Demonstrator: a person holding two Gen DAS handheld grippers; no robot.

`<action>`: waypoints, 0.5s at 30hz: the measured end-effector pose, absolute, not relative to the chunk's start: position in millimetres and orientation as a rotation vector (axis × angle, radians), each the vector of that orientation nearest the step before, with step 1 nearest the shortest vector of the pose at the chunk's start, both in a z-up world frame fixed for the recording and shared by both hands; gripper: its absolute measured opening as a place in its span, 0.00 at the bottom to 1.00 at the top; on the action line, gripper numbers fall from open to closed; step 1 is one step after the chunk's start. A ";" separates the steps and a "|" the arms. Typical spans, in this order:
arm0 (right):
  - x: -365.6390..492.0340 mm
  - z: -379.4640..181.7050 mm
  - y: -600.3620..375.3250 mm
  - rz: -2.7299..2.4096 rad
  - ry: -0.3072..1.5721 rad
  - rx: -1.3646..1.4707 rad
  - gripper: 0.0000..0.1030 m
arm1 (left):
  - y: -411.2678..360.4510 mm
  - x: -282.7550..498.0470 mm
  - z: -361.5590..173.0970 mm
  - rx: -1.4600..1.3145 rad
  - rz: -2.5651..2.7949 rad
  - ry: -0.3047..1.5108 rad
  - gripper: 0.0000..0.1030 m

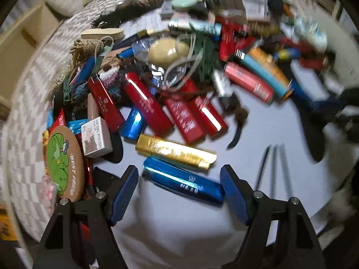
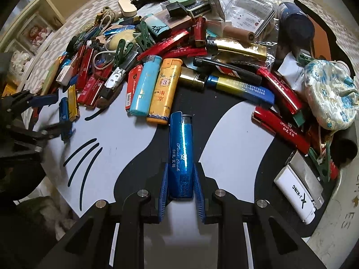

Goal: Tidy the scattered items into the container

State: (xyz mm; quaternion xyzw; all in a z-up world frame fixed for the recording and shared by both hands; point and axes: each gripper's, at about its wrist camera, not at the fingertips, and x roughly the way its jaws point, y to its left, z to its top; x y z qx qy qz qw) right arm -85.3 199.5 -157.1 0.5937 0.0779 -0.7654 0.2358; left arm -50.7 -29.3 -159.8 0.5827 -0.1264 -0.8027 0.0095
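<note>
The blue lighter I am holding sits upright in my right wrist view, its lower body clamped between the two blue pads, its metal top pointing away toward the pile. My right gripper is clenched on it, jaws nearly together. Under it lies the round table, pale with black shapes and three dark whisker strokes.

On the other side, a second blue lighter lies flat across the table, lengthwise between the fingers of my left gripper. One end is touching or almost touching the right-hand pad; the other end stands clear of the left-hand pad, so I read this gripper as released, not yet gripping. A gold lighter lies just beyond the blue one, alongside it and touching or nearly so.

Further out is the heap: red lighters, a light blue lighter beside an orange one, green clips and a white lighter near the table's edge. A round cork coaster lies left of my left gripper. I cannot make out the container with any certainty.
</note>
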 end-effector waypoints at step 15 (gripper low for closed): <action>-81.7 -159.6 201.2 -2.075 0.205 1.655 0.23 | -73.5 -35.7 -154.0 1.872 -2.526 -0.245 0.43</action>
